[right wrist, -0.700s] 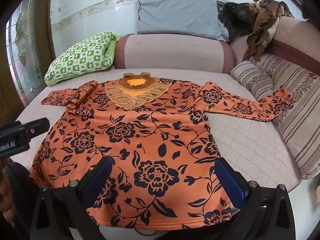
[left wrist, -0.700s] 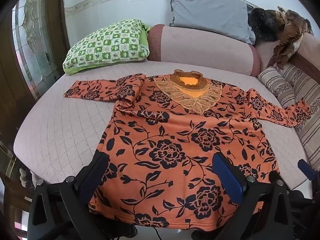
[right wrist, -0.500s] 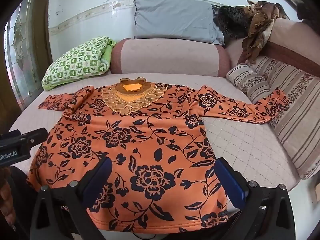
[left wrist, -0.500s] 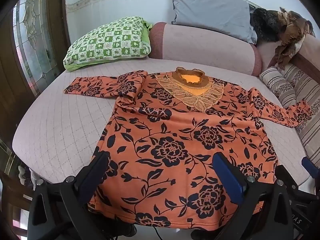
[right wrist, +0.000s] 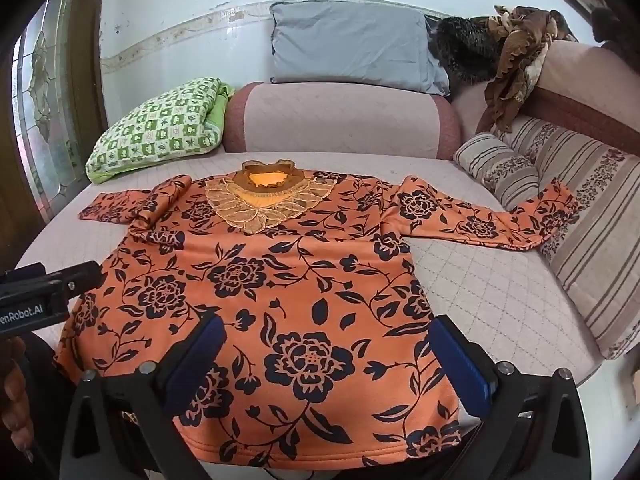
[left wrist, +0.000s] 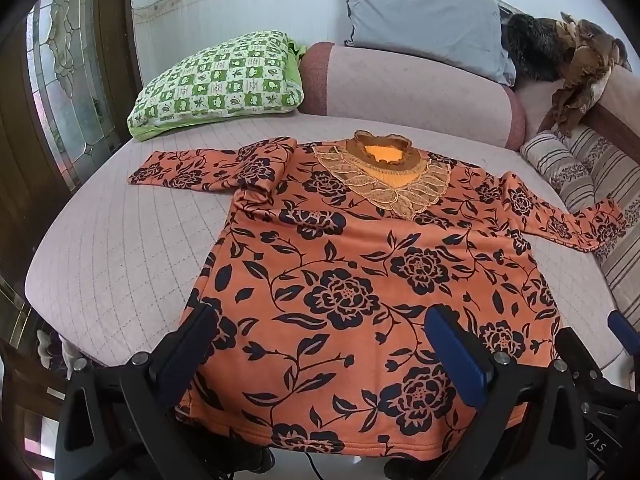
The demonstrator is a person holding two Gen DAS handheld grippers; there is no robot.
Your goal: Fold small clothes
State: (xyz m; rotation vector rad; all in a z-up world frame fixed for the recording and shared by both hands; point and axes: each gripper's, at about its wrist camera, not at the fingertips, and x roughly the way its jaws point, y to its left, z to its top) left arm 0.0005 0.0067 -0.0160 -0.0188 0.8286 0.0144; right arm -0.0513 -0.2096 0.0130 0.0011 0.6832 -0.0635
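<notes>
Right wrist view: the left gripper (right wrist: 48,300) at the left edge carries white lettering reading "enRobot.AI". The orange floral top (right wrist: 272,280) lies flat on the quilted sofa seat (right wrist: 500,292). Both the left and the right gripper (right wrist: 332,344) gape wide above its hem, holding nothing.

The left claw (left wrist: 320,340) points forward and down, its jaws spread wide, nothing between the blue pads (left wrist: 456,352). The right claw (right wrist: 328,344) sits the same way, tilted down, jaws wide apart and empty. In the right wrist view the left claw's black body reaches in from the left edge, with the person's fingers (right wrist: 16,396) wrapped round the handle below it.
</notes>
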